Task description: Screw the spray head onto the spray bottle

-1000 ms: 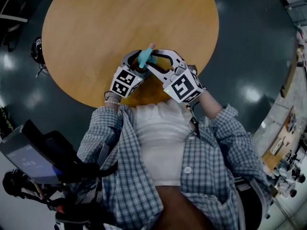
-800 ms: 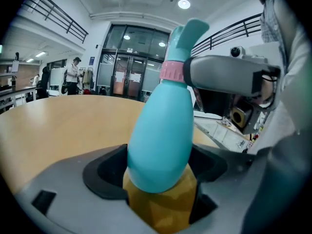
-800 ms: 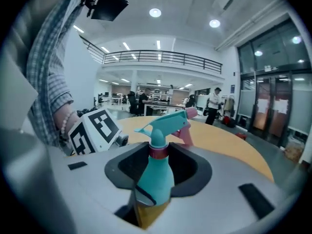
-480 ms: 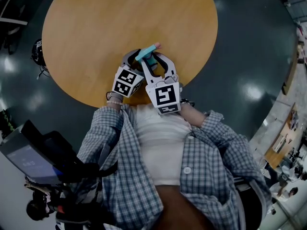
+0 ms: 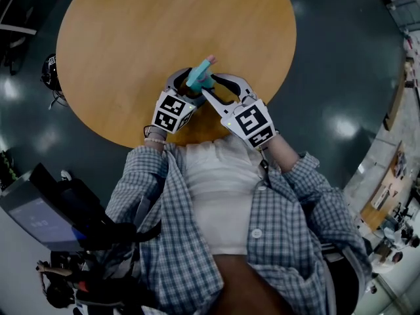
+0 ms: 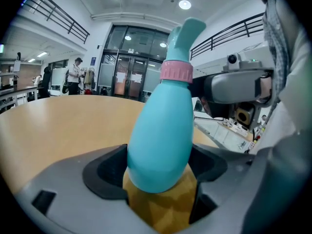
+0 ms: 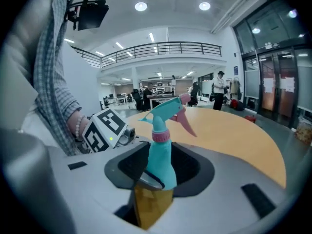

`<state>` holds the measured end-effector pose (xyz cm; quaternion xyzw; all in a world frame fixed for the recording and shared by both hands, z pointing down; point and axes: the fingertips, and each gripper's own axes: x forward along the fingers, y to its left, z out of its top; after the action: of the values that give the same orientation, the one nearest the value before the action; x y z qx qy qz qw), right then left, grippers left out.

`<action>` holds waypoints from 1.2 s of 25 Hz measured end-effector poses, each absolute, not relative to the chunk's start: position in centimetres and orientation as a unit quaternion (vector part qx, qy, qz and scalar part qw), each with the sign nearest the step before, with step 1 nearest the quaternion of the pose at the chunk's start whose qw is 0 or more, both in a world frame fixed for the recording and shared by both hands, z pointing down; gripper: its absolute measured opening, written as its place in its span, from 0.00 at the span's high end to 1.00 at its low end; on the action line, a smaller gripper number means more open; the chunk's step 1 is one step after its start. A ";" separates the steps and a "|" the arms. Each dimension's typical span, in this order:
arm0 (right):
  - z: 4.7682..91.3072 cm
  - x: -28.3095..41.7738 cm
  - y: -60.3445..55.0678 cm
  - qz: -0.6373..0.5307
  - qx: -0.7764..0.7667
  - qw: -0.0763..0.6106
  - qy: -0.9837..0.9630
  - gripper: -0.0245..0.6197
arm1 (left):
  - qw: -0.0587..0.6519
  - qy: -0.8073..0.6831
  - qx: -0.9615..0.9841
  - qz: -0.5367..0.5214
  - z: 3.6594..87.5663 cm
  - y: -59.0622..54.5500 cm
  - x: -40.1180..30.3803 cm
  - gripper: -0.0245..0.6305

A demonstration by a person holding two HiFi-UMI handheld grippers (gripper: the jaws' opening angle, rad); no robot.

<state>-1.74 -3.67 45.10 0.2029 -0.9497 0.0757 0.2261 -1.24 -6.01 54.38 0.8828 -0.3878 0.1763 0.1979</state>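
Observation:
A teal spray bottle (image 5: 197, 79) is held up above the near edge of the round wooden table (image 5: 164, 25). Its teal spray head (image 5: 205, 64) with a pink trigger sits on a pink collar (image 6: 176, 72) and points away from me. My left gripper (image 5: 189, 79) is shut on the bottle's wide body (image 6: 163, 130). My right gripper (image 5: 213, 83) comes in from the right and is shut on the lower body (image 7: 161, 162), with the bottle's base showing between its jaws. In the right gripper view the spray head (image 7: 168, 108) leans right, and the left gripper's marker cube (image 7: 105, 130) is beside it.
The tabletop beyond the bottle is bare wood, ringed by dark shiny floor (image 5: 341, 77). A dark screen on a stand (image 5: 39, 218) is at my lower left. People stand far off by glass doors (image 6: 75, 74).
Half a second ago the right gripper had rolled and swung in toward my body, tipping the spray head to the right. It is now back out at the right. The left gripper stayed put.

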 end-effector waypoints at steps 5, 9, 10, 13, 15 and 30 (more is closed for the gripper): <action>43.3 -0.2 -4.5 0.052 0.118 0.219 -0.967 0.78 | 0.199 -0.383 0.884 0.177 54.3 -5.9 -1.1 0.38; 42.6 -0.7 -4.2 0.016 0.024 0.229 -0.973 0.78 | 0.200 -0.382 0.885 0.178 54.4 -5.8 -1.1 0.38; 42.7 -1.0 -4.0 -0.001 0.000 0.238 -0.971 0.78 | 0.200 -0.381 0.885 0.178 54.4 -5.8 -1.0 0.38; 43.2 -1.8 -4.2 -0.053 -0.071 0.272 -0.958 0.78 | 0.200 -0.377 0.887 0.180 54.5 -5.7 -1.0 0.38; 43.4 -2.0 -4.4 -0.073 -0.123 0.300 -0.943 0.78 | 0.199 -0.375 0.887 0.181 54.5 -5.7 -1.0 0.38; 43.4 -3.7 -3.7 0.079 -0.316 0.312 -0.893 0.78 | 0.196 -0.362 0.893 0.184 54.2 -4.9 -0.6 0.38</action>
<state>-3.74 -3.72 43.35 -0.3155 -0.8928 0.0787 0.3116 -0.62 -4.87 54.16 0.8926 -0.3618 0.1838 0.1964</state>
